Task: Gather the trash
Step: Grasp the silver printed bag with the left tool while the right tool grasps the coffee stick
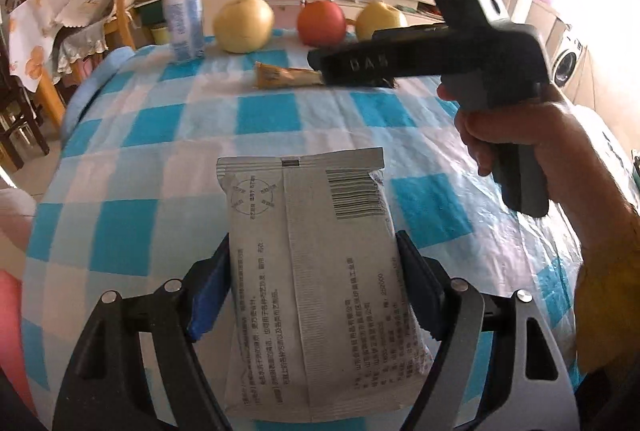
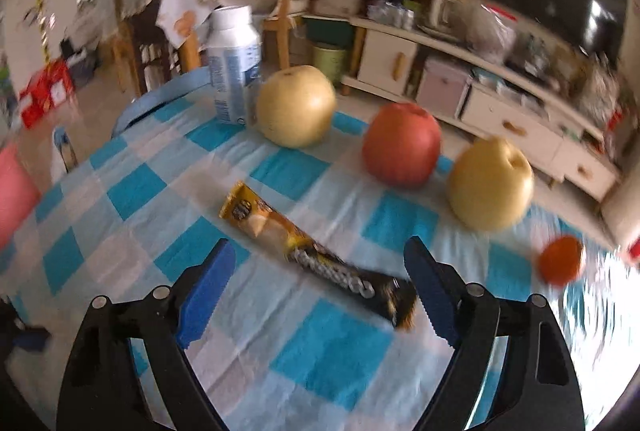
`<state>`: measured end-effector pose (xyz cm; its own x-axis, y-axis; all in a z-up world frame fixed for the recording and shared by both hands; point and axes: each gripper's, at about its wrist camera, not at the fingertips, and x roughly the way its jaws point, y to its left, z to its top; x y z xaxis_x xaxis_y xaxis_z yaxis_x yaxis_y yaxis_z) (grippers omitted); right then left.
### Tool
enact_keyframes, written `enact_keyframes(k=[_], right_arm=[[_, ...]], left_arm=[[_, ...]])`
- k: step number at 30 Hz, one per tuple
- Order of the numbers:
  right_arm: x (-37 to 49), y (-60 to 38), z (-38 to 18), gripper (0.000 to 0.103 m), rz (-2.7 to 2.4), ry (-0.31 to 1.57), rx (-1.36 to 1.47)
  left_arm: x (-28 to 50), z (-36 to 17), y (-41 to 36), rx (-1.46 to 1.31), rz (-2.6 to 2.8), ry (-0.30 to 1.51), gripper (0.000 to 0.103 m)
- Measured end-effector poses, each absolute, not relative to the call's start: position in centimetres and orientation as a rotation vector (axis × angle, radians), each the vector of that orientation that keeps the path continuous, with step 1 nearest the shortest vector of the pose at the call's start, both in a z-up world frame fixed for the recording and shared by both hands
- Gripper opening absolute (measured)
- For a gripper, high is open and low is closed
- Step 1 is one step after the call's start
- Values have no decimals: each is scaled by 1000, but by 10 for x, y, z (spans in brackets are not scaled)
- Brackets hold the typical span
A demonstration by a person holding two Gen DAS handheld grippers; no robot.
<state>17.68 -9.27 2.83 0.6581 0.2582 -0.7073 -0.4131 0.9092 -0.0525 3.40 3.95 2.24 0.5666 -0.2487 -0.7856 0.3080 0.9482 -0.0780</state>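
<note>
My left gripper (image 1: 314, 263) is shut on a grey printed packet (image 1: 316, 271), its blue pads pressing both sides, held over the blue-checked tablecloth (image 1: 160, 127). My right gripper (image 2: 320, 267) is open, its fingers on either side of a yellow and black snack wrapper (image 2: 316, 255) lying on the tablecloth (image 2: 328, 351). In the left wrist view the right gripper (image 1: 320, 61) reaches over the same wrapper (image 1: 286, 75) at the far side of the table.
Two yellow pears (image 2: 296, 105) (image 2: 490, 183), a red apple (image 2: 402, 145), a white bottle (image 2: 234, 65) and a small orange fruit (image 2: 560, 259) stand on the table's far part. Chairs and a cluttered low cabinet (image 2: 500, 99) lie beyond.
</note>
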Motion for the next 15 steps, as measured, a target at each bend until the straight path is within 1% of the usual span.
enact_keyframes(k=[2,4,6,10,14,15], right_arm=[[181,-84,23,84,410,771,-257],[186,-79,14,79,409,792,-291],[191,-78,5,77,420,814,-297],[196,-79,-1,63,450,846,-290],[196,-80,-4,53,477,869,-269],[195,-80,-3,49,476,869,-273]], left_arm=[[36,24,53,61,-307,905,77],[39,25,65,44,-291,899,77],[42,26,75,29,-277,893,77],[43,30,90,6,-258,877,77],[44,29,97,-2,-245,878,77],[44,29,99,-7,-240,877,77]])
